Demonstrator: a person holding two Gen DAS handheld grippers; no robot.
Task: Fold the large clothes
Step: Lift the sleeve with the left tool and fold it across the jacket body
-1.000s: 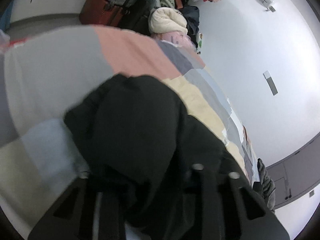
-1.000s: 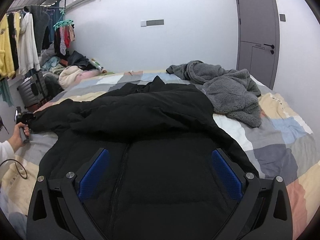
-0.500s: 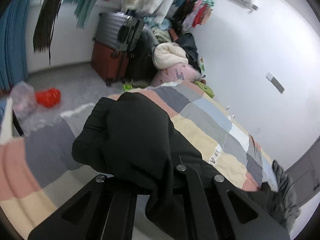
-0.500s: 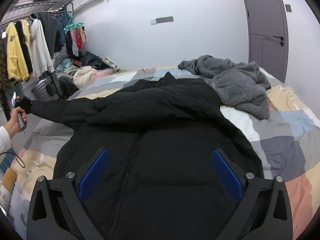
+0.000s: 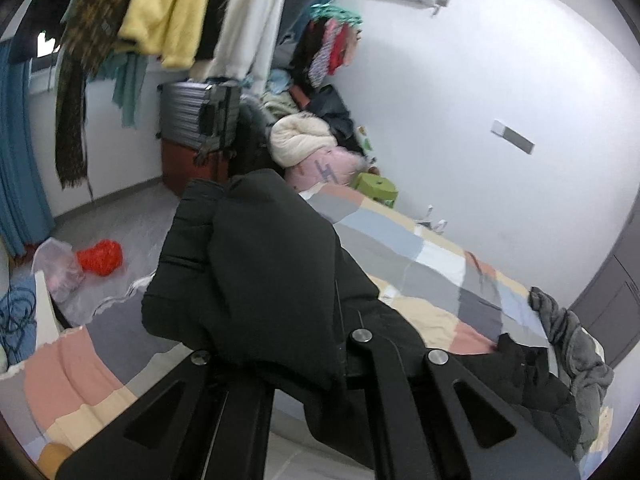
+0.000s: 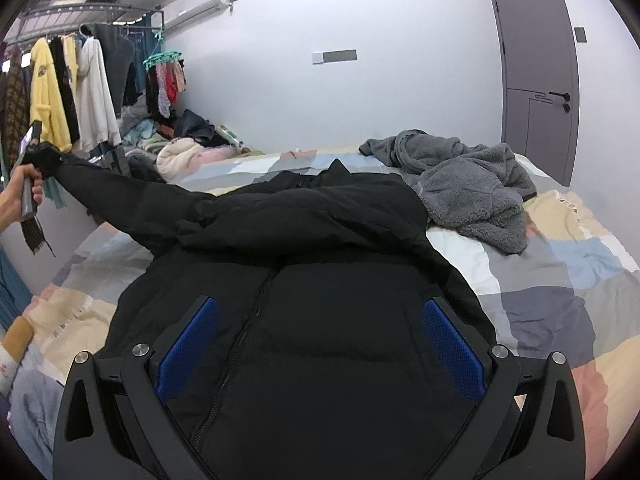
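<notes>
A black puffer jacket (image 6: 312,280) lies front-up on the patchwork bed (image 6: 560,280), zipper toward me. My left gripper (image 5: 288,344) is shut on the jacket's sleeve cuff (image 5: 248,264) and holds it raised off the bed to the left; in the right wrist view the left gripper (image 6: 36,160) shows at far left with the sleeve (image 6: 128,204) stretched out. My right gripper (image 6: 316,340) is open, its blue pads (image 6: 188,344) spread above the jacket's lower front, holding nothing.
A grey fleece garment (image 6: 468,184) lies on the bed's far right beside the jacket. A clothes rack (image 6: 72,88) with hanging garments, suitcases (image 5: 196,128) and a pile of clothes (image 6: 180,148) stand left of the bed. A red item (image 5: 100,256) lies on the floor. A grey door (image 6: 536,80) is at right.
My left gripper has lifted the sleeve cuff up and outward to the left, off the bed, stretching the sleeve straight. The right gripper has stayed open over the jacket, shifting slightly.
</notes>
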